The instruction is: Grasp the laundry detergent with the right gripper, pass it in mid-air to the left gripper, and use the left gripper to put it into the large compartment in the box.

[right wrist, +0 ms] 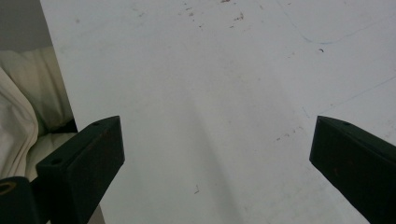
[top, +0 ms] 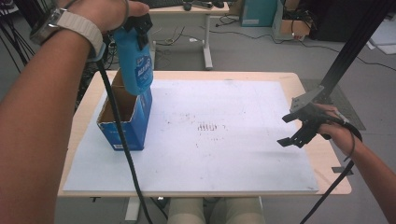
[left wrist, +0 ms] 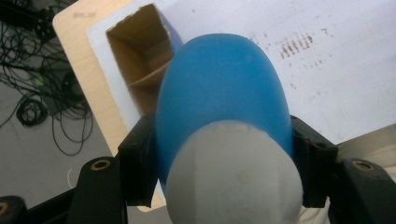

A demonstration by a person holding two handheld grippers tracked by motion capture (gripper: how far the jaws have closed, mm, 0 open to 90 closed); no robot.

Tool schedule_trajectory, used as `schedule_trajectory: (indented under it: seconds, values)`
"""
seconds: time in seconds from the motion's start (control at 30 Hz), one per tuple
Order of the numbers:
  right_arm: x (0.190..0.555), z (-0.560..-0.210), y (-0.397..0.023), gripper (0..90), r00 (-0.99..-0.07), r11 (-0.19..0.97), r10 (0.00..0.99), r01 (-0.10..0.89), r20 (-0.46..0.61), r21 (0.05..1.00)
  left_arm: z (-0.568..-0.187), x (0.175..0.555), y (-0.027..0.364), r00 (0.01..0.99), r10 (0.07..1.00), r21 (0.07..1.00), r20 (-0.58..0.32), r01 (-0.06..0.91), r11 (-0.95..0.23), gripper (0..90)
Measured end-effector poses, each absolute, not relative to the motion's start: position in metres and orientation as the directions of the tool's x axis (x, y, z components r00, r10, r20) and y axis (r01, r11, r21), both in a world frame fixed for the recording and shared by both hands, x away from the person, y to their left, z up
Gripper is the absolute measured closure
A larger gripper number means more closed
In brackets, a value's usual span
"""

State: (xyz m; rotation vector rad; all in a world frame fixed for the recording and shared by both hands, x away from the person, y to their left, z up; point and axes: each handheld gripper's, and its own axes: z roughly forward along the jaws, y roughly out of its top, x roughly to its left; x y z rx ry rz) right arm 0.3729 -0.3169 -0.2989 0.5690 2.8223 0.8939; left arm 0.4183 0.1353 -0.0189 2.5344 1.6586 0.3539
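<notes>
The bottle (top: 135, 60) hung over the open box (top: 125, 122), clamped between the left gripper's (top: 138, 29) jaws. By my reading, it was being put in; next, centre it and lower. The box looked empty. The right gripper (top: 299, 129) hovered wide open above the board (top: 233, 140).

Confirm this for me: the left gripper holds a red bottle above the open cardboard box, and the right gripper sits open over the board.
Wrong on colour. The bottle in the left gripper is blue, as the high view shows; it does hang above the open box, and the right gripper is open over the board.
</notes>
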Motion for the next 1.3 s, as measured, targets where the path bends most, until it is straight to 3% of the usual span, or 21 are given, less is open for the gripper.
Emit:
schedule_trajectory:
  seconds: [0.7, 1.1, 1.17, 1.3]
  values:
    - [0.373, -0.3, -0.313, 3.1, -0.904, 0.755, 0.426, 0.368, 0.02, 0.542, -0.025, 0.421, 0.189, 0.197, 0.971, 0.217, 0.133, 0.951, -0.223, 37.5]
    - [0.374, -0.301, -0.311, 3.1, -0.906, 0.762, 0.423, 0.369, 0.023, 0.532, -0.035, 0.426, 0.203, 0.146, 0.98, 0.208, 0.137, 0.963, -0.173, 37.4]
    - [0.377, -0.304, -0.311, 3.1, -0.92, 0.767, 0.392, 0.331, 0.007, 0.549, -0.038, 0.427, 0.205, 0.141, 0.981, 0.21, 0.13, 0.964, -0.166, 37.5]
    - [0.374, -0.303, -0.31, 3.1, -0.906, 0.764, 0.423, 0.372, 0.027, 0.527, -0.042, 0.428, 0.207, 0.132, 0.984, 0.212, 0.121, 0.965, -0.156, 37.5]
